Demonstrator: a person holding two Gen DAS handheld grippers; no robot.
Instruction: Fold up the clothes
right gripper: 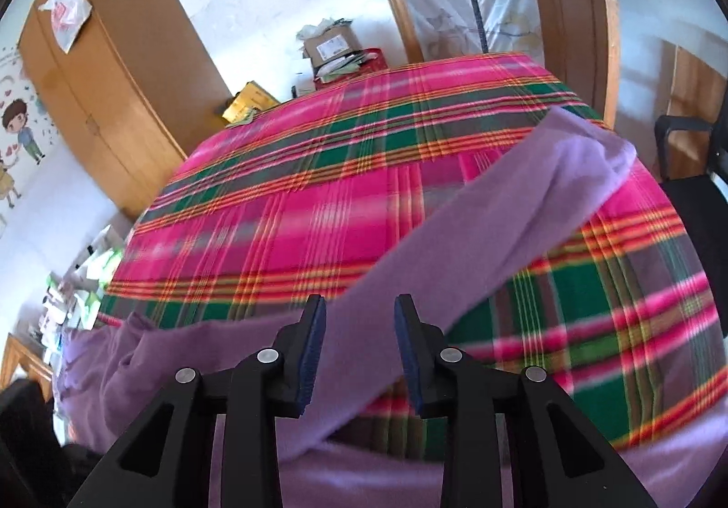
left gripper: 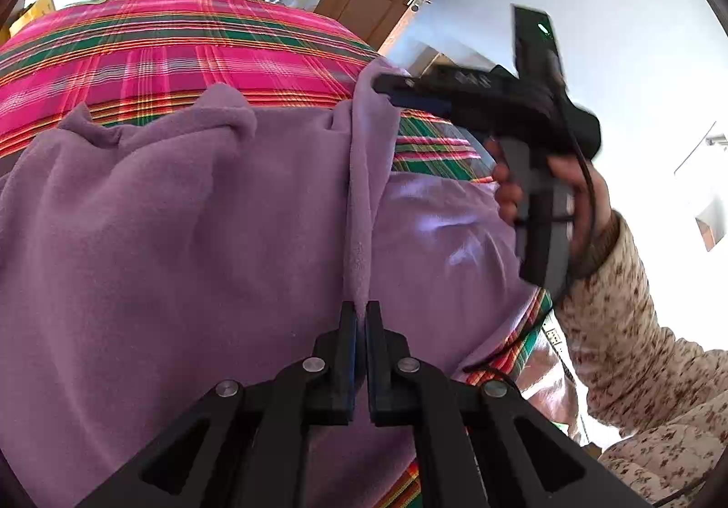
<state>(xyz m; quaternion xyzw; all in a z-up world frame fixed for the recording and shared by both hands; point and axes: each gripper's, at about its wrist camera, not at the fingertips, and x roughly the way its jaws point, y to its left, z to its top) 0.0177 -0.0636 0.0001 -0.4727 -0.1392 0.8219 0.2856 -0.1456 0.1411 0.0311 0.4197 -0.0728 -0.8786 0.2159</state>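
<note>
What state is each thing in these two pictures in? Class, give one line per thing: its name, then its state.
Left gripper: shut on a raised fold of the purple garment.
Right gripper: open, with a strip of the garment running between its fingers.
Purple garment: rumpled, partly lifted, not yet folded.
Plaid bedcover: spread flat beneath the garment.
Door: open.
Cardboard box: open, with paper sticking out.

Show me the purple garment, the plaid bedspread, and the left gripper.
purple garment [left gripper: 182,212], left wrist view, its broad body.
plaid bedspread [right gripper: 318,189], right wrist view, bare pink area.
left gripper [left gripper: 361,317], left wrist view, between fingertips.
</note>
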